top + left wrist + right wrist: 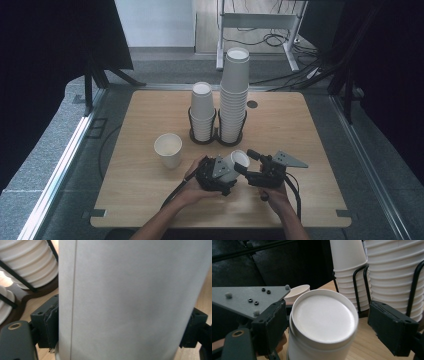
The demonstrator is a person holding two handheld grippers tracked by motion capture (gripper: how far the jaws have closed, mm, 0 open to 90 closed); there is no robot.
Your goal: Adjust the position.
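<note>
High view: we've got the left claw (223, 172) clamping a nested paper cup (235, 165), the right claw (255, 167) wide at its rim — squeeze harder and the thin wall buckles.

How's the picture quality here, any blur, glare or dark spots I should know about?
High view: the wooden table is evenly lit, while the surroundings fall to near black. Left gripper view: the held cup is so close that it reads as a soft, featureless grey-white wall; the left hand-held gripper is clamped on it. Right gripper view: a mild sheen sits on the cup's upturned base, and the background stays dark.
</note>
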